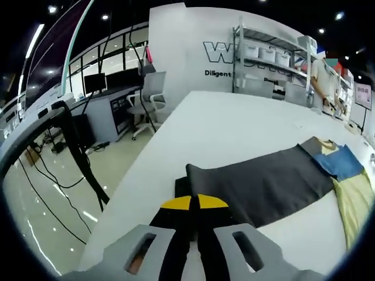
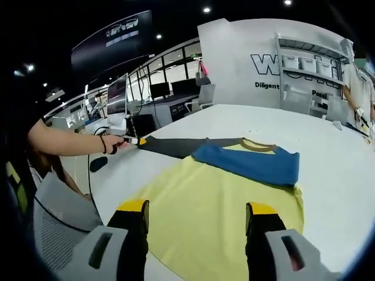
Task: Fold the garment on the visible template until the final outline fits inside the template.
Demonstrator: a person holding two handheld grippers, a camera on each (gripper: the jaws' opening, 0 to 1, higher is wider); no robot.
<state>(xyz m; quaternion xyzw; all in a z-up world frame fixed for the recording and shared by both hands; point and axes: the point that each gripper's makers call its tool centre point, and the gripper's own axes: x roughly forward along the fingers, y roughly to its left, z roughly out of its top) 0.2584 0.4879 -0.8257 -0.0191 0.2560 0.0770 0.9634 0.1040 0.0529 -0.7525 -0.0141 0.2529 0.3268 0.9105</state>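
The shirt (image 2: 217,205) was pale yellow in the body, with a dark grey sleeve (image 1: 263,184), a blue sleeve (image 2: 249,164) and a tan collar (image 2: 258,145). It lay on a white table (image 1: 234,126). Both grippers (image 2: 196,219) had black jaws with yellow tips on grey mounts.

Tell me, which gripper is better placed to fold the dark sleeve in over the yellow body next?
Left, probably. The left gripper looks already shut on the end of the dark sleeve, so it could carry it inward. The right gripper hangs open over the yellow body, far from that sleeve.
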